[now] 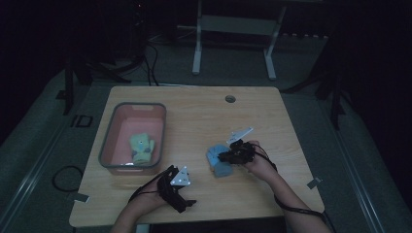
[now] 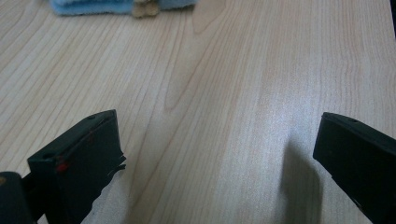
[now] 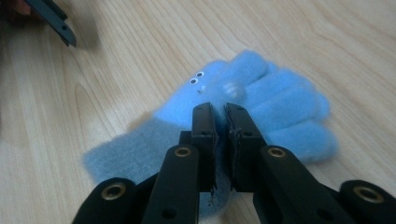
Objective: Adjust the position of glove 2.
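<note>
The right gripper (image 3: pixel 219 112) is shown with its jaws nearly closed, apparently pinching a fold of the blue glove (image 3: pixel 243 107) near the middle of its back; a grip there is judged to let the soft fabric be lifted without bunching at the cuff. The glove lies flat on the wooden table (image 1: pixel 194 111), right of centre, at about four o'clock from the pink bin (image 1: pixel 109 131), in which a green glove (image 1: pixel 142 148) already rests. In the right gripper view its long axis runs from the grey cuff at eight o'clock to the fingers at two o'clock. The left gripper (image 2: pixel 219 154) is held wide open and empty above bare wood.
</note>
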Motion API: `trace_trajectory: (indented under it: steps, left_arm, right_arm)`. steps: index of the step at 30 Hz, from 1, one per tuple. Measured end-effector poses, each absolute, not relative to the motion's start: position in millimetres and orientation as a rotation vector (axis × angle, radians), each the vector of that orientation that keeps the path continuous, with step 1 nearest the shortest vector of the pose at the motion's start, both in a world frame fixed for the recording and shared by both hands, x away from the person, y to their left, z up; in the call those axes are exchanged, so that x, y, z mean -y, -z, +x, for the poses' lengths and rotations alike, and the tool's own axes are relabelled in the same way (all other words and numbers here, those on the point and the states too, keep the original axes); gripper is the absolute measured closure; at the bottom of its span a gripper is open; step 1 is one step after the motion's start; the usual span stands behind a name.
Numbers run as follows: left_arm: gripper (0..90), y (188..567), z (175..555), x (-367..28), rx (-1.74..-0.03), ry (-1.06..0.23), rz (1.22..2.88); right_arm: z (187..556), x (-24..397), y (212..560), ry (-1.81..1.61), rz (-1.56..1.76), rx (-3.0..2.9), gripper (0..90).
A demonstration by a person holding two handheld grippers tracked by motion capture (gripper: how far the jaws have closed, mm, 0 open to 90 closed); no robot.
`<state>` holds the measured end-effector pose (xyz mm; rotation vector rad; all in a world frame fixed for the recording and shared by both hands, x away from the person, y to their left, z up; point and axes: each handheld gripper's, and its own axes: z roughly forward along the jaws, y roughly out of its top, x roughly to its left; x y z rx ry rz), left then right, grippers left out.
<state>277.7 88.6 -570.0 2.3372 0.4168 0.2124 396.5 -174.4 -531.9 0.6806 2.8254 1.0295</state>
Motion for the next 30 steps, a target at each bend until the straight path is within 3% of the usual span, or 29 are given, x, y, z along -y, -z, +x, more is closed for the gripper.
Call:
trace_trajectory:
  steps: [5, 11, 15, 16, 18, 30]
  left_arm:
    - [1.3, 570, 278, -88, -0.42, -0.218, 2.34]
    - [1.3, 568, 278, -88, -0.444, -0.213, 2.314]
    - [1.3, 566, 277, -84, -0.43, -0.246, 2.309]
    - [1.3, 565, 277, -83, -0.429, -0.252, 2.307]
    - [1.3, 564, 276, -81, -0.436, -0.255, 2.306]
    - [4.2, 551, 276, -70, -0.536, -0.336, 2.279]
  right_arm:
    - [395, 172, 537, -1.02, 0.677, -2.836, 78.1]
    - [389, 177, 527, -1.052, 0.653, -2.792, 46.2]
    - [387, 185, 520, -1.113, 0.665, -2.784, 29.7]
    - [387, 185, 520, -1.113, 0.665, -2.784, 29.7]
    - [386, 191, 518, -1.153, 0.674, -2.764, 17.6]
    - [381, 208, 517, -1.082, 0.653, -2.691, 15.6]
